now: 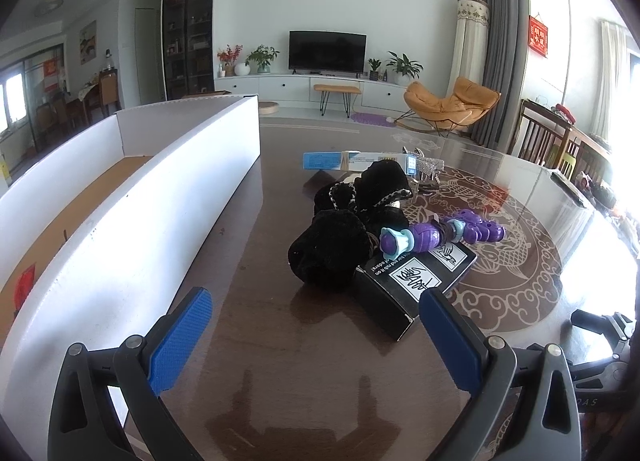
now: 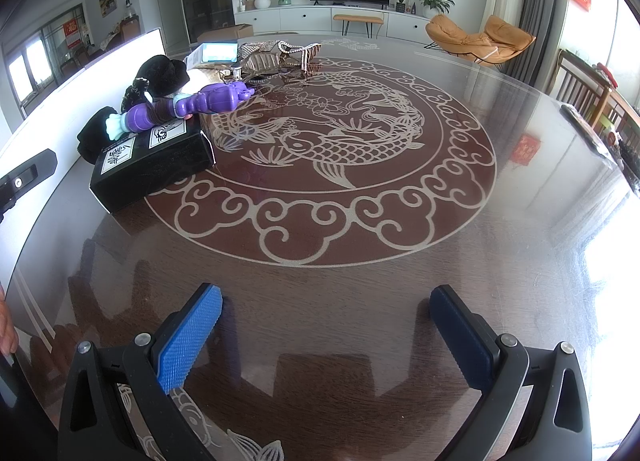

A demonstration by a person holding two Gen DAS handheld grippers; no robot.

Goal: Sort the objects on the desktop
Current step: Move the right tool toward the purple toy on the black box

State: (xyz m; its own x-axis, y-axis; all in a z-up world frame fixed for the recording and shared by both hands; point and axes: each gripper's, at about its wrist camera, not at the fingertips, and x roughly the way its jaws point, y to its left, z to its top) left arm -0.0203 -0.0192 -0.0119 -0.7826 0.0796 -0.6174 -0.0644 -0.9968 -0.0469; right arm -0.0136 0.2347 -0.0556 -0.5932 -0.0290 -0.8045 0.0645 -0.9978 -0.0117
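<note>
A pile of objects lies on the dark glass-topped table [image 1: 256, 261]. A purple toy [image 1: 440, 235] [image 2: 188, 105] rests across a black box [image 1: 412, 285] [image 2: 152, 161] with white labels. Black plush pieces [image 1: 340, 245] [image 2: 160, 77] lie beside and behind it. Farther back are a blue-and-white box [image 1: 344, 160] [image 2: 218, 52] and a silvery beaded item [image 1: 428, 167] [image 2: 276, 55]. My left gripper [image 1: 316, 309] is open, just short of the black box. My right gripper [image 2: 326, 301] is open over bare table, well right of the pile.
A long white cardboard box [image 1: 132, 229] with a brown floor stands along the table's left side. The carp pattern [image 2: 320, 141] fills the table centre. Wooden chairs [image 2: 588, 93] stand at the right. The left gripper's body [image 2: 24, 177] shows at the right wrist view's left edge.
</note>
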